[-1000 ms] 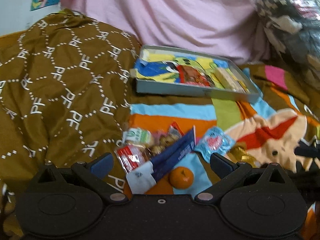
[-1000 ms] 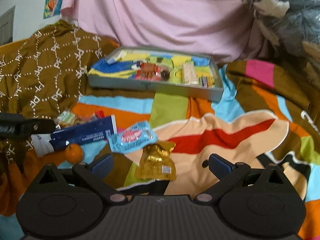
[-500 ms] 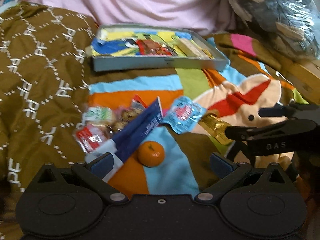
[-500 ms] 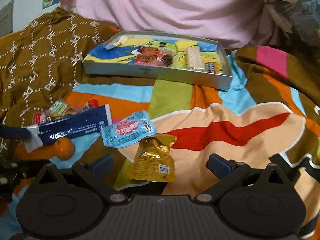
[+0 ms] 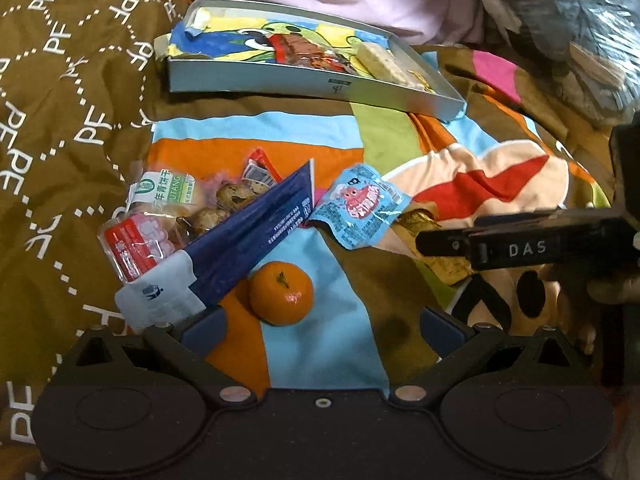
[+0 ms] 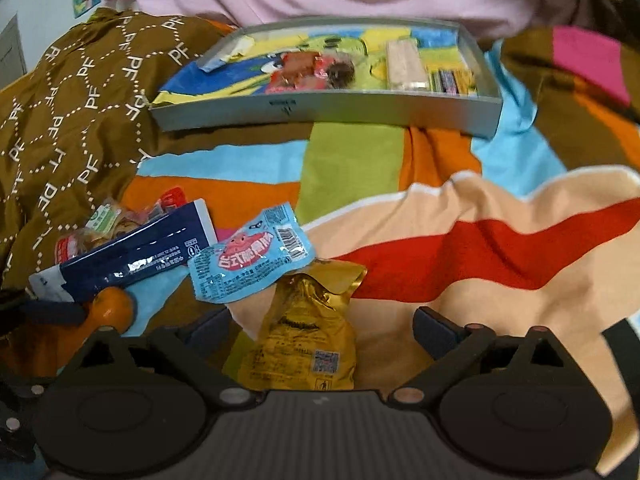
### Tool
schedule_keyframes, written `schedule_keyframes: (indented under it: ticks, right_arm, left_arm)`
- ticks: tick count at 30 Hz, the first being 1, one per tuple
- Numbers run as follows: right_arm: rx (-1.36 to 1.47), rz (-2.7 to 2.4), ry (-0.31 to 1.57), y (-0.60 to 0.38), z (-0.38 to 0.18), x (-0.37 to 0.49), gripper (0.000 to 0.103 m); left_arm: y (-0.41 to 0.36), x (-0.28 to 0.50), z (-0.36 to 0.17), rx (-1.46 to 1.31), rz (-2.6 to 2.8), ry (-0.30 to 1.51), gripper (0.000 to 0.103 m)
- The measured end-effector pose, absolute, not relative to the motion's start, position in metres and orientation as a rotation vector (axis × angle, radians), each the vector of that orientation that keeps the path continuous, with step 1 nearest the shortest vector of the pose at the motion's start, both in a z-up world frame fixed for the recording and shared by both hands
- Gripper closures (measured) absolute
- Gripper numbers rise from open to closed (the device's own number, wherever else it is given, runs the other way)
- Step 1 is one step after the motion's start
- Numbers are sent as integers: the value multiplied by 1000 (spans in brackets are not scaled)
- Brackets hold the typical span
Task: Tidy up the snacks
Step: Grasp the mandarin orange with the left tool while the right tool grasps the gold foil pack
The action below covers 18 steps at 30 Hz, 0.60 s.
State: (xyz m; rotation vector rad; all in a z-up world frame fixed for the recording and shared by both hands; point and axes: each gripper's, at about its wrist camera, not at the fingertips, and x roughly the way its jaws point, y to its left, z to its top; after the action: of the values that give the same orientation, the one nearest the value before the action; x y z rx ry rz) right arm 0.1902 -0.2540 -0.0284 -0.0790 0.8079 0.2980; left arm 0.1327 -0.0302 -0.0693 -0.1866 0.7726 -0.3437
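Observation:
A grey tray (image 5: 320, 88) (image 6: 320, 106) with a cartoon lining sits at the back and holds a red packet, a beige bar and small sweets. Loose snacks lie nearer on the bedsheet. My left gripper (image 5: 324, 326) is open, with the orange (image 5: 281, 293) just ahead between its fingers and a dark blue long packet (image 5: 248, 236) at its left finger. My right gripper (image 6: 320, 328) is closing slightly, its pads still apart, around a gold packet (image 6: 304, 332) they do not touch. A light blue packet (image 6: 248, 256) overlaps the gold one's top.
Clear biscuit packets (image 5: 168, 196) and a red-labelled one (image 5: 136, 244) lie left of the blue packet. A brown patterned blanket (image 5: 60, 120) rises on the left, pink cloth behind, a plastic bag (image 5: 560, 20) at the top right. One of the right gripper's fingers (image 5: 520, 246) crosses the left view.
Both grippers have moved forward and down toward the loose snacks. The orange now sits between the left fingers and the gold packet between the right ones. The tray looks closer.

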Motion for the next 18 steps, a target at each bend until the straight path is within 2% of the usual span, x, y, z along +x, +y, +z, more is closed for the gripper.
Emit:
schedule_keyframes:
  ticks: [7,18]
  right_arm:
    - [-56,310,809,-252,-33,192,10]
    - [-224,297,769,-228,-39,180,35]
  left_arm:
    - [-20,143,-73,-283,-314,766,4]
    - [-14,141,-75,-312,-243,748,27]
